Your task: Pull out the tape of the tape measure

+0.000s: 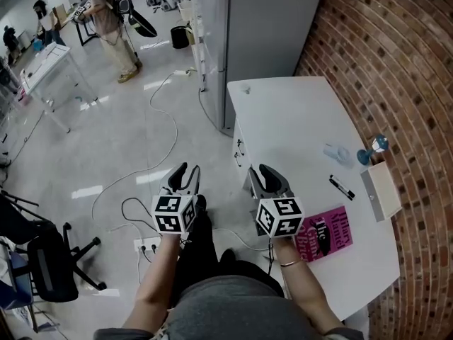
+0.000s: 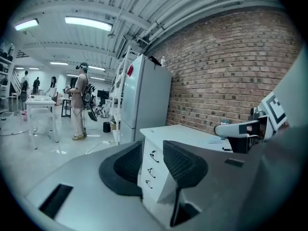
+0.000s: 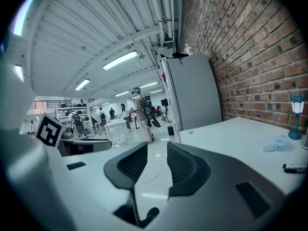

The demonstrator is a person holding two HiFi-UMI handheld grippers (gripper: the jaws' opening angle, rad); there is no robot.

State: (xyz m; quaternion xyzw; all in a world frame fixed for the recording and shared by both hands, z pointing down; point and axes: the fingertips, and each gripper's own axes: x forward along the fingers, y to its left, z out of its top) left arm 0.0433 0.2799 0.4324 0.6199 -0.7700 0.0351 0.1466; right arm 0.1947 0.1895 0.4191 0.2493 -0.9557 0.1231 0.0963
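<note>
Outstretched forearms [image 1: 154, 275] hold left hand-held gripper [image 1: 185, 171] and right hand-held gripper [image 1: 264, 173] nearly level, both released, empty.

Bright ceiling lights [image 2: 87, 23]; fisheye edges warp, seemingly soft.

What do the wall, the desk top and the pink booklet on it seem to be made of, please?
The wall looks like bare red-brown brick, rough and matte, with pale mortar joints. The desk top seems smooth white laminate or painted board; which is unclear. The pink booklet appears to be printed paper or card, lying flat with black lettering.
</note>
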